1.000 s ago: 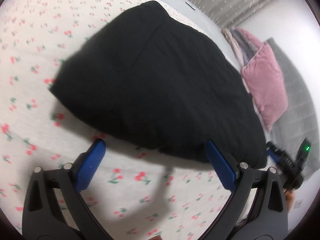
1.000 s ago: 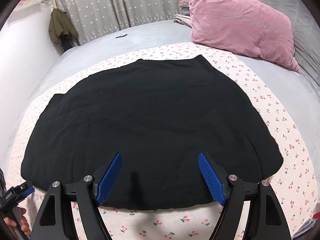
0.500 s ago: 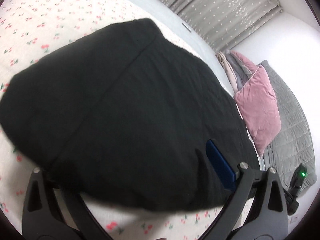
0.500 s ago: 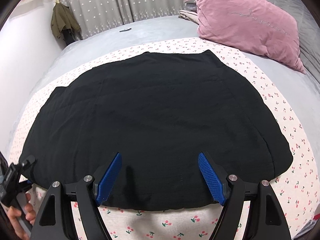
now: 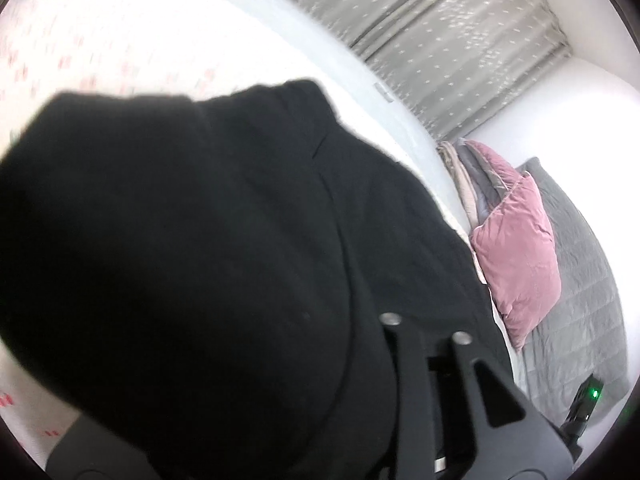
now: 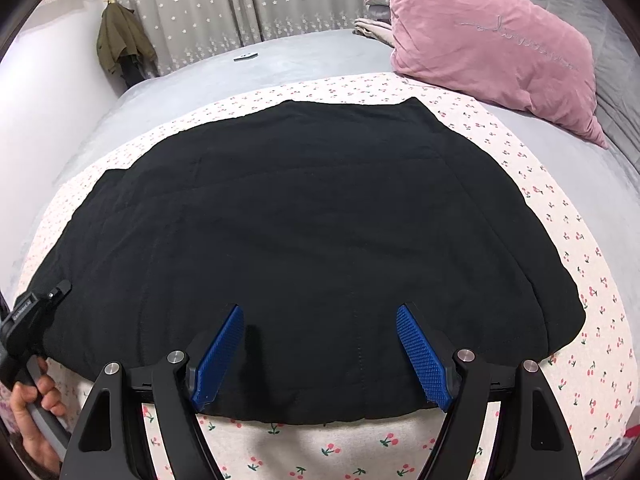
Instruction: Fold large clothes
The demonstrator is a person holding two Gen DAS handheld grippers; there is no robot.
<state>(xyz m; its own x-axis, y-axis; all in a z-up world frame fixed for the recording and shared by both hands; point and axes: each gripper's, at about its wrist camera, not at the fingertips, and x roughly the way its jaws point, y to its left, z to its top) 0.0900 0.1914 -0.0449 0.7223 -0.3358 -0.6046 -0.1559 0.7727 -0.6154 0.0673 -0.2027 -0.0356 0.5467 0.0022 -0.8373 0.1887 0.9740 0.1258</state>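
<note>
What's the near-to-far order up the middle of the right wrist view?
Right gripper with jaws open → cherry-print sheet → black garment → cherry-print sheet again → grey bedcover → small flat object → star-dotted curtain.

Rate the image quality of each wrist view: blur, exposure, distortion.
Left wrist view: motion-blurred, the cherry-print sheet washed out to near white, the black garment a featureless mass. Right wrist view: sharp and evenly lit, garment seams readable, fisheye bowing the bed's edges, right gripper in focus.
</note>
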